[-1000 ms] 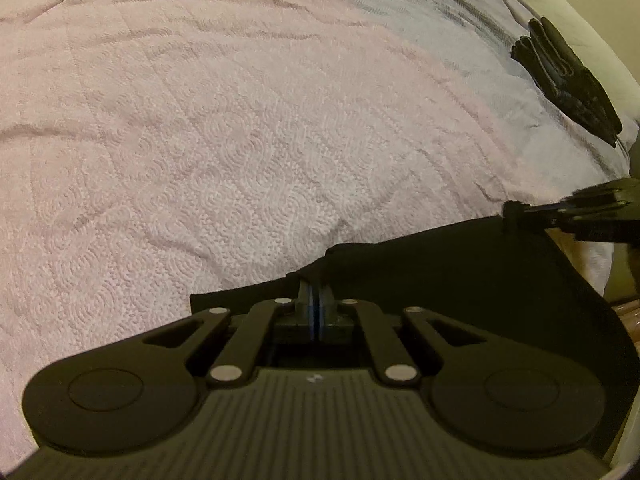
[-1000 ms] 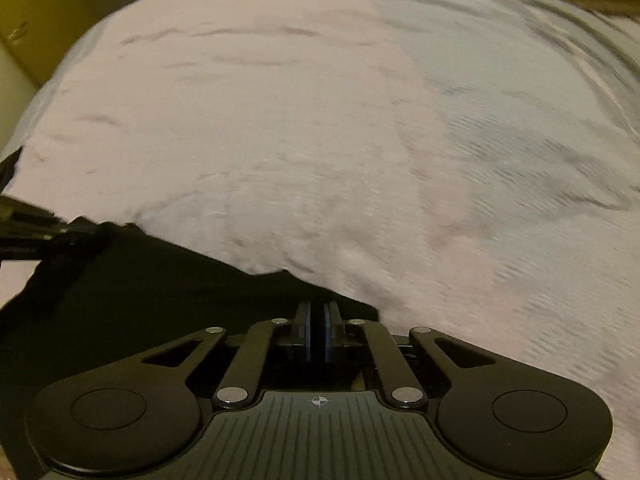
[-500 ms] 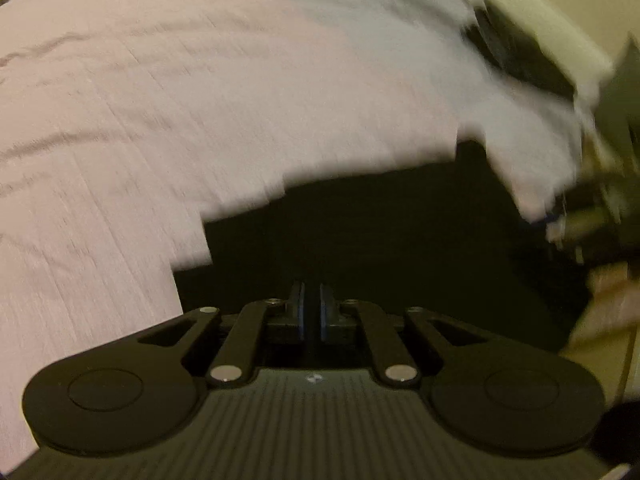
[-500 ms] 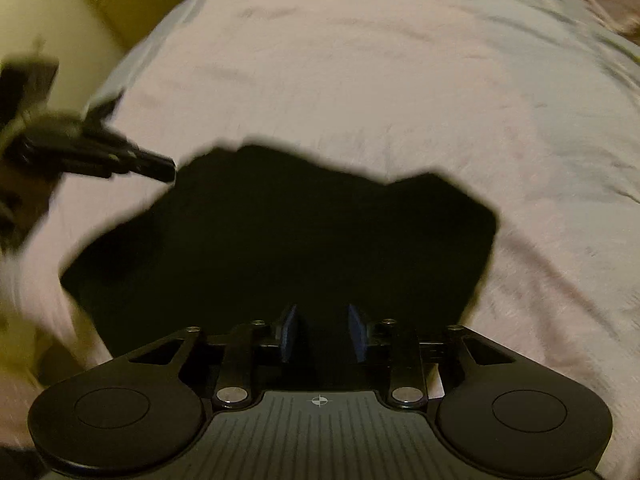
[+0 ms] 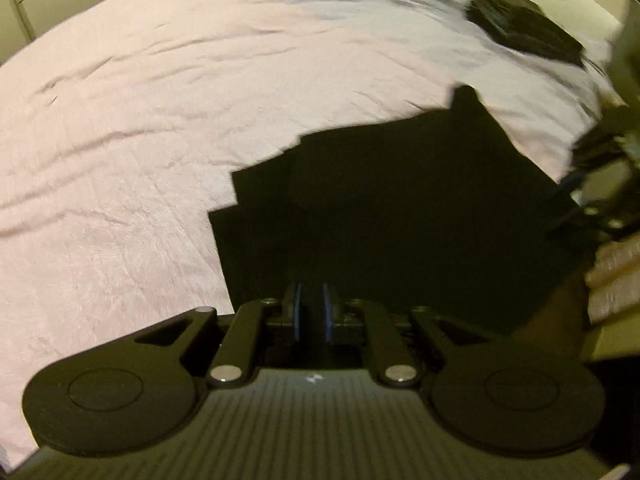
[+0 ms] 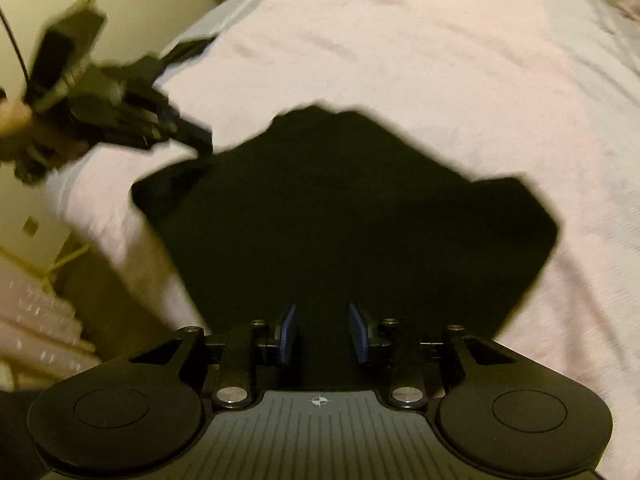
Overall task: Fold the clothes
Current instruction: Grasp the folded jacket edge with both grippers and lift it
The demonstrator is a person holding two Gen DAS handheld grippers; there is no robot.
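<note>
Hovering over the near edge of the bed, the left gripper (image 5: 311, 312) points steeply down with its blue-padded fingers (image 5: 297, 314) parted by a narrow slot; the jaws are opening, and nothing can be made out pinched between them, only dark cloth lying below. The right gripper (image 6: 323, 332) hangs beside it, tilted down the same way, its blue pads (image 6: 289, 334) spread well apart with no fabric caught in the gap.

Beneath both lies the black cloth garment (image 6: 344, 216), flat on the bed close to its near edge, partly folded so that its outline is a run of straight edges and blunt corners. From the left wrist view a stepped corner of the garment (image 5: 380, 208) shows on its left side, where one layer sits on another, and a narrow point juts up toward the far right. Its surface is too dark to read seams or sleeves.

Around the garment spreads the pale pink, textured bedspread (image 5: 152, 92), lightly creased, turning greyish toward the far side. At the far right corner of the bed, well apart from the garment, sits a small stack of dark folded items (image 5: 524, 28), blurred.

Each gripper appears in the other's view as a blurred black shape: the left one (image 6: 120, 116) off the bed's left edge, the right one (image 5: 604, 184) at the right rim. Pale floor (image 6: 48, 312) shows beside the bed.
</note>
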